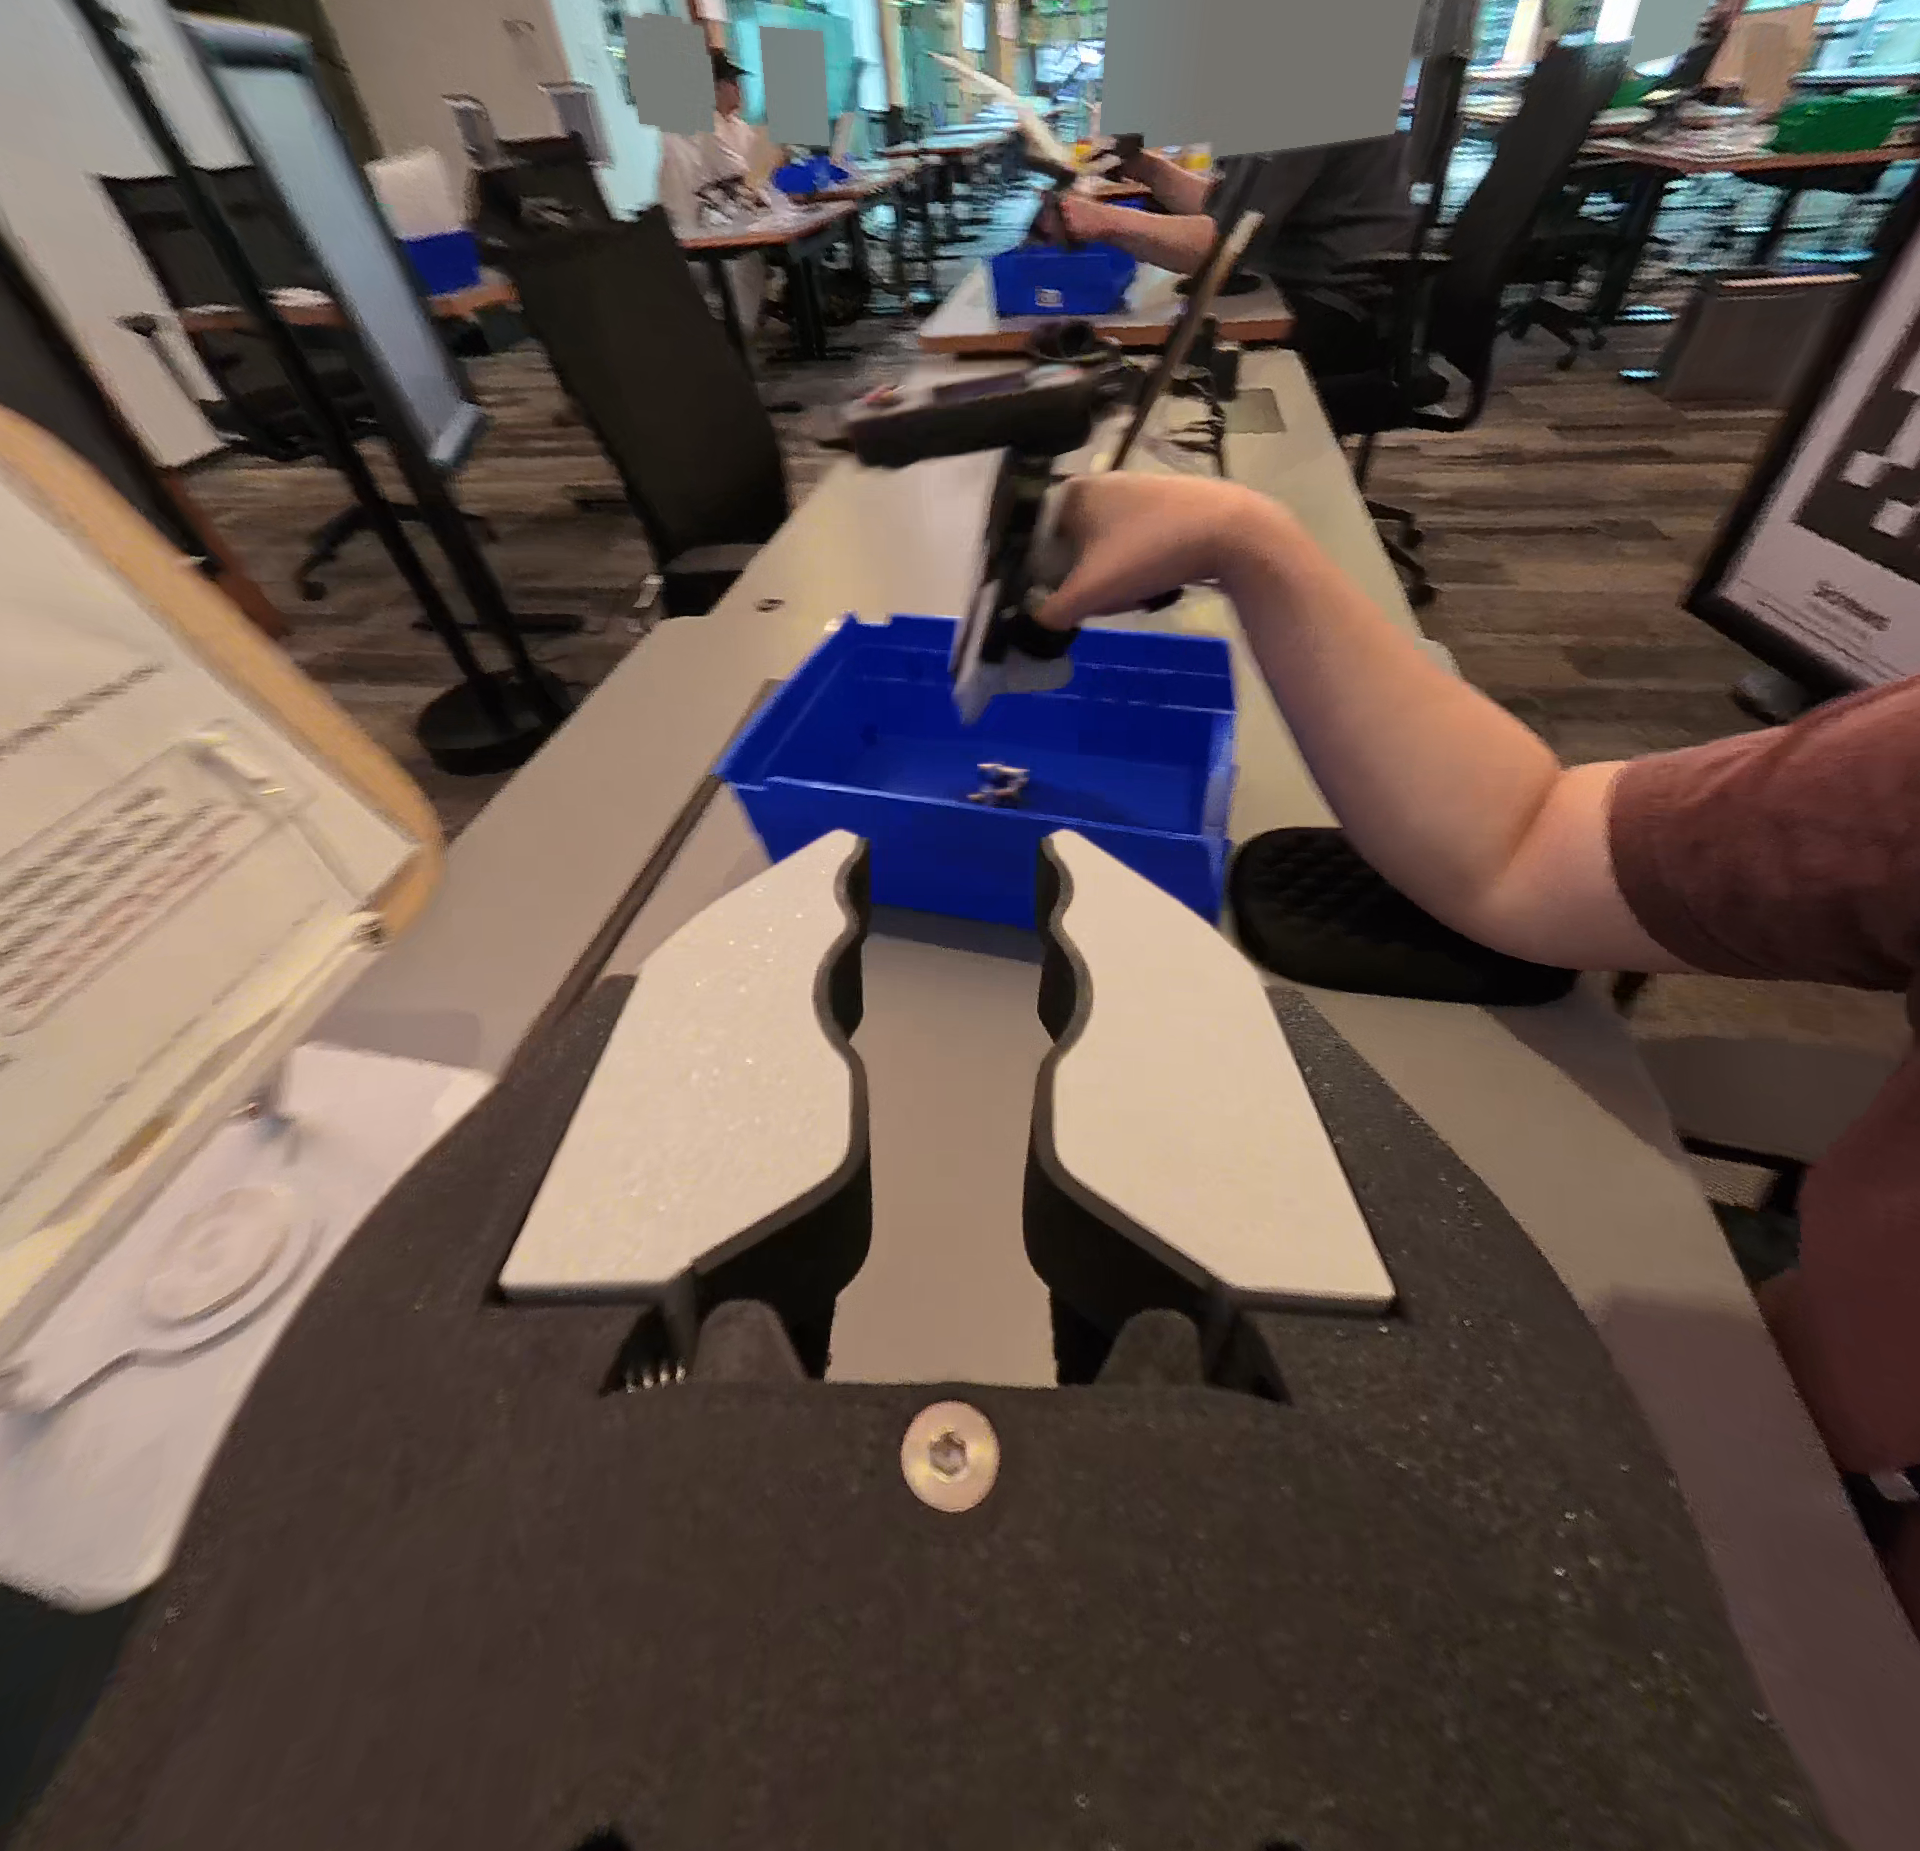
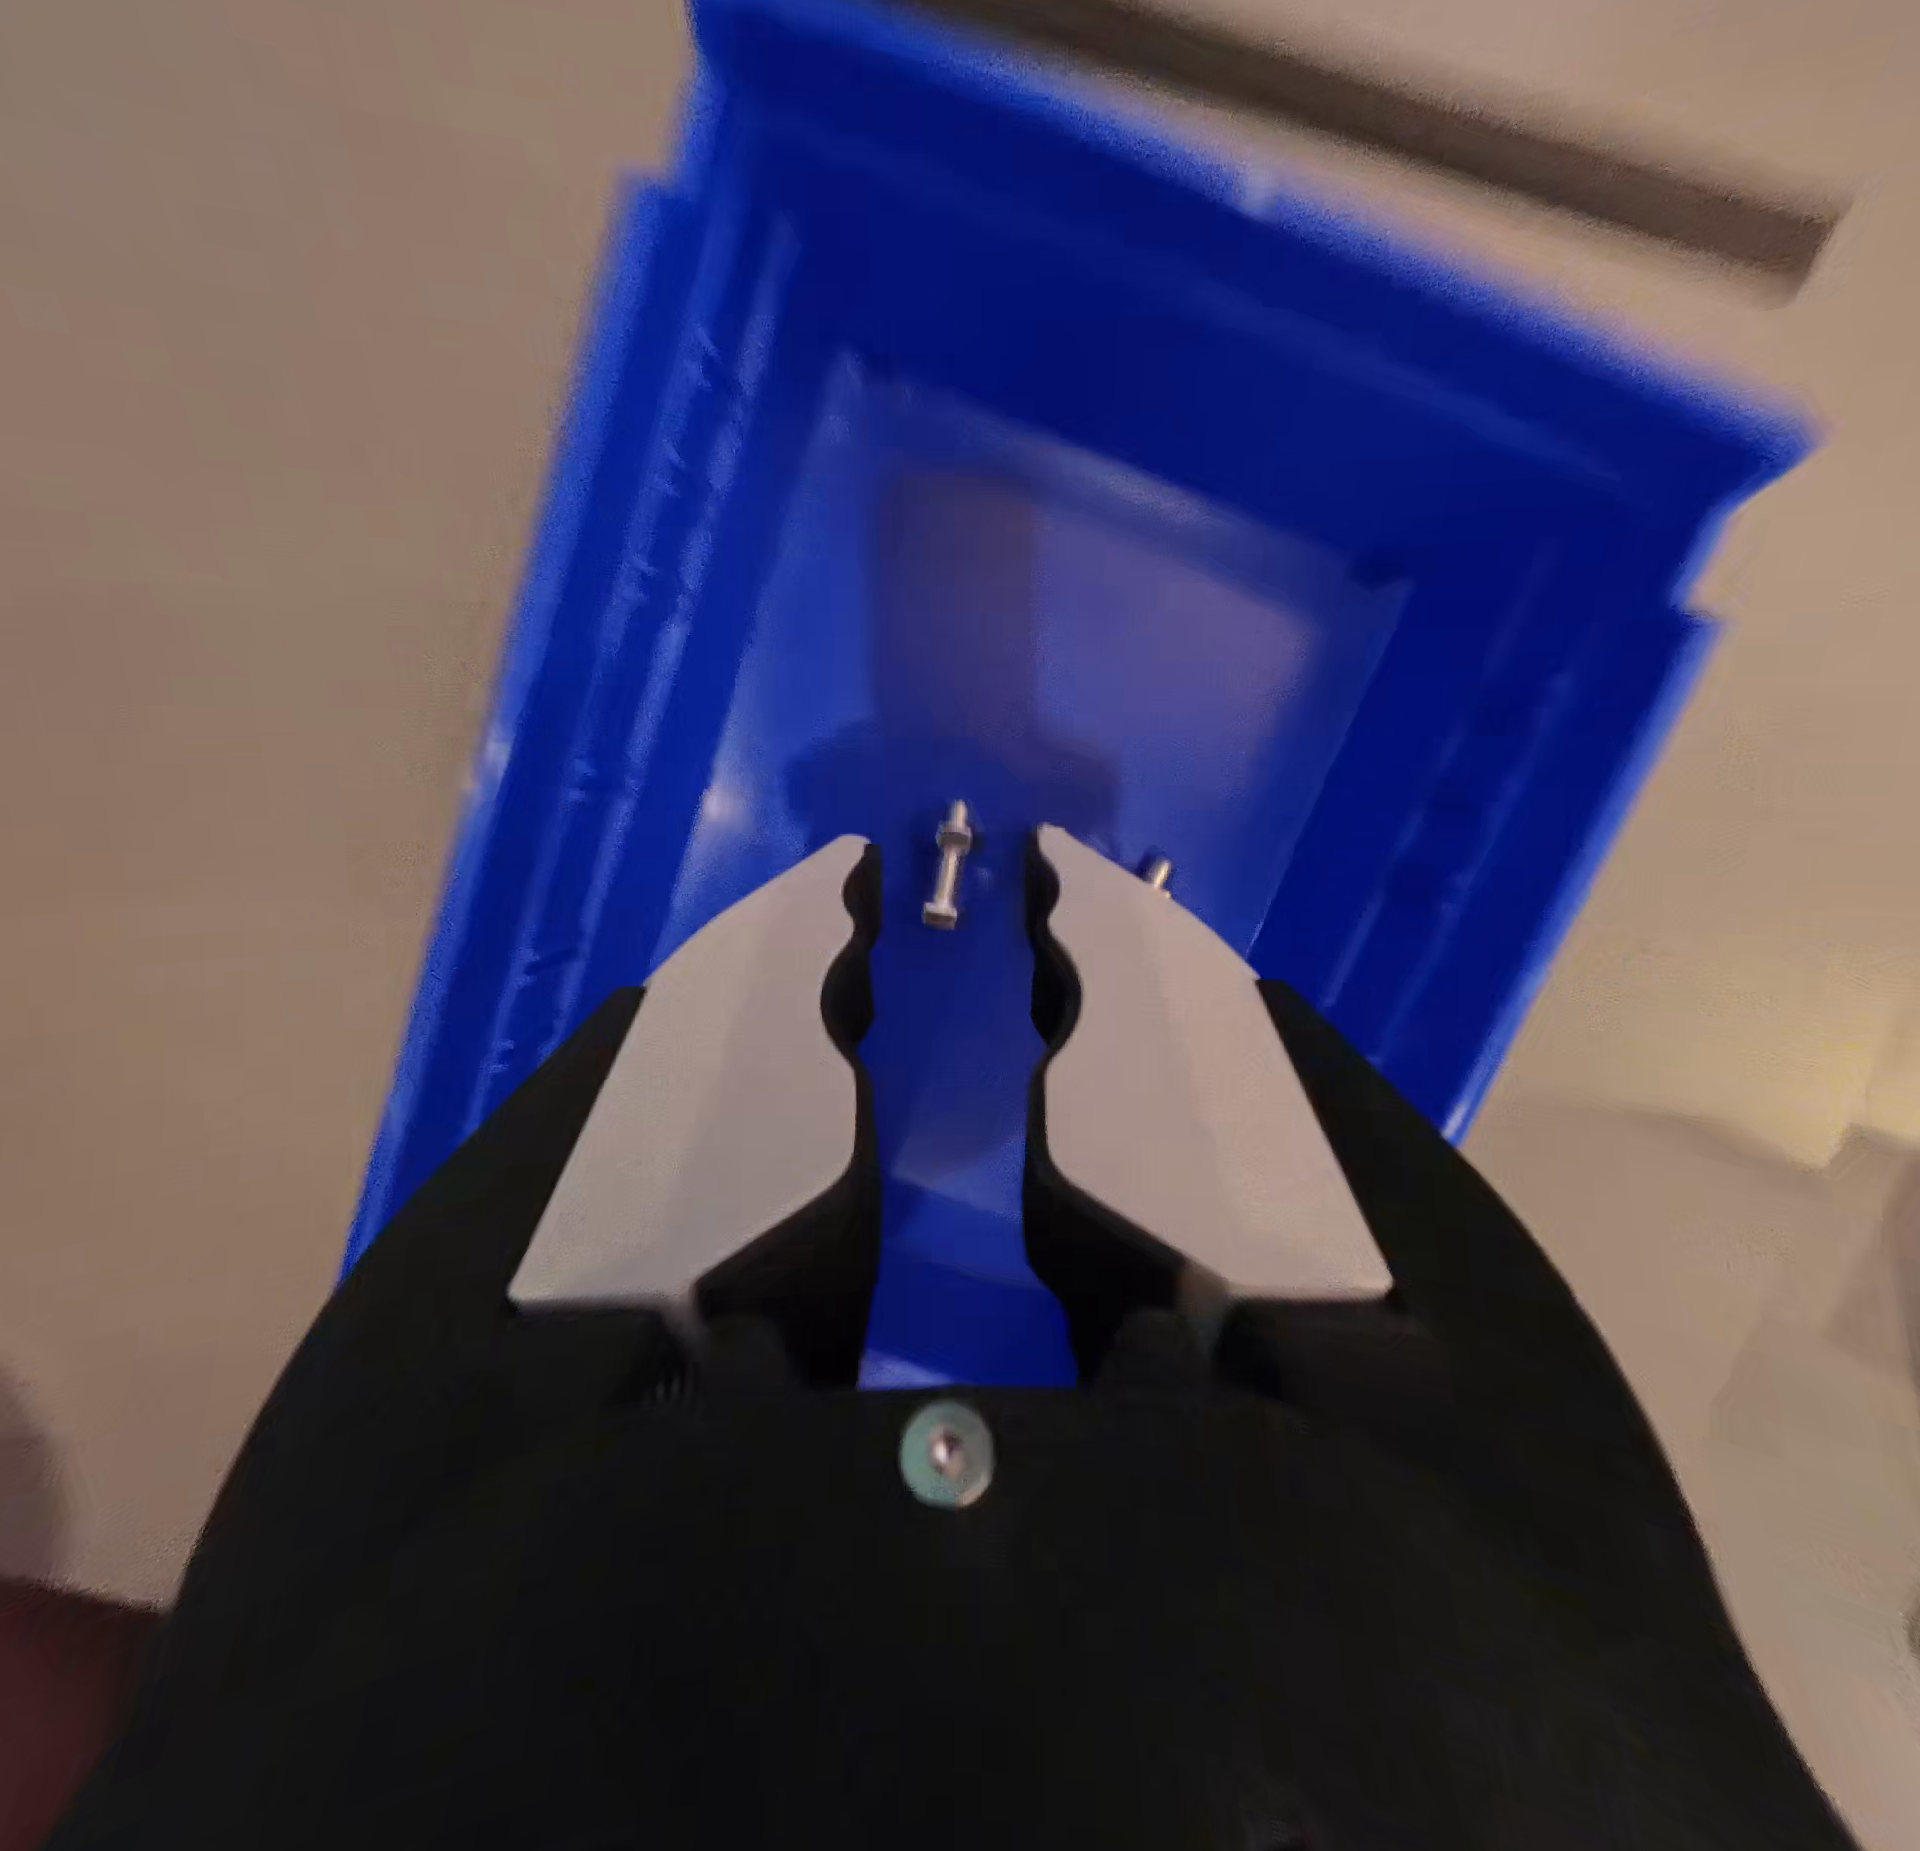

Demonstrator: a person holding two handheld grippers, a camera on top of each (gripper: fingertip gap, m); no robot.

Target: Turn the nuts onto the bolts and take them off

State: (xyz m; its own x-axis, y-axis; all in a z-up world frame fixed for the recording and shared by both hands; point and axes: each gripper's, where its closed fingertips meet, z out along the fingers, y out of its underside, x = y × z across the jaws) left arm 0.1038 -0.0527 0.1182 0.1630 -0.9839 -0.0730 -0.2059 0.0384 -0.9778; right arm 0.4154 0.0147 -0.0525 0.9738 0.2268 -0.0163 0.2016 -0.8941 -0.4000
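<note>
The right gripper hangs over the blue plastic bin, jaws apart and empty, tips above a small silver bolt with a nut lying on the bin floor. A second bolt peeks beside the right finger. The left gripper, jaws apart and empty, hovers over the grey table, short of the bin.

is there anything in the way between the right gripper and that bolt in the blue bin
Nothing visible. The right gripper points down into the blue bin with its jaws open, and the bolt lies bare on the bin floor just beyond the tips. A second fastener peeks out beside the right finger, off the line.
</note>
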